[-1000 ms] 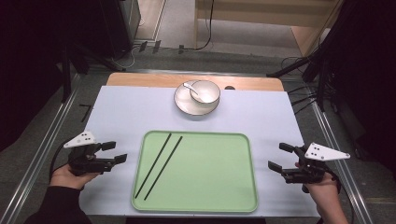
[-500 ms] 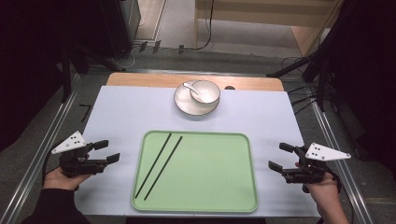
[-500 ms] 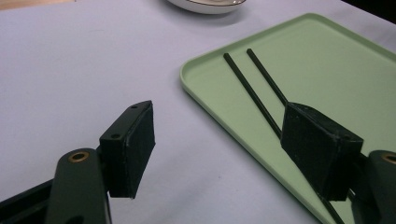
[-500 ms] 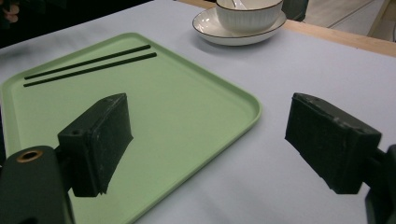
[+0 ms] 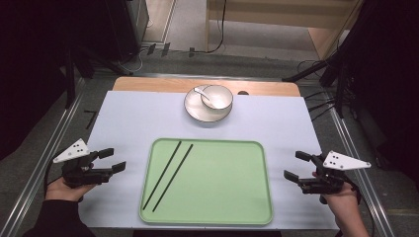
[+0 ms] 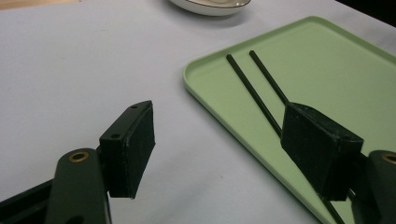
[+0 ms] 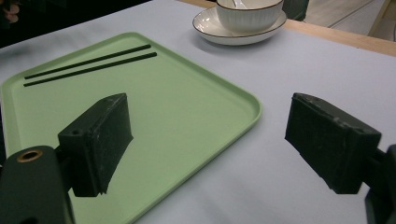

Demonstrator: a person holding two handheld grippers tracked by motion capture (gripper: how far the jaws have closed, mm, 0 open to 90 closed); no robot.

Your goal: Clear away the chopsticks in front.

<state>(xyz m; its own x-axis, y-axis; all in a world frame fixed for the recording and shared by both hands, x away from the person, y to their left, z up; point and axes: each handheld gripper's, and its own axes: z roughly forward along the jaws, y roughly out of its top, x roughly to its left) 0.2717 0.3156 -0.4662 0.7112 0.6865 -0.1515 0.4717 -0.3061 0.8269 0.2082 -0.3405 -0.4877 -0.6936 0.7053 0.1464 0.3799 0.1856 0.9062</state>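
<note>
Both my claws gape wide and empty: left claw (image 5: 108,160) lower left, right claw (image 5: 295,166) lower right. The chopsticks (image 5: 167,176) lie untouched on the tray (image 5: 232,197), mid-frame; nothing started.

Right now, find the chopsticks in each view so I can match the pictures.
High view: chopsticks lie slanted on the left part of the tray.
Left gripper view: chopsticks right of centre, running down behind the right jaw.
Right gripper view: chopsticks upper left, at the tray's far side.
Shared landmark: the bowl on its saucer beyond the tray.
</note>
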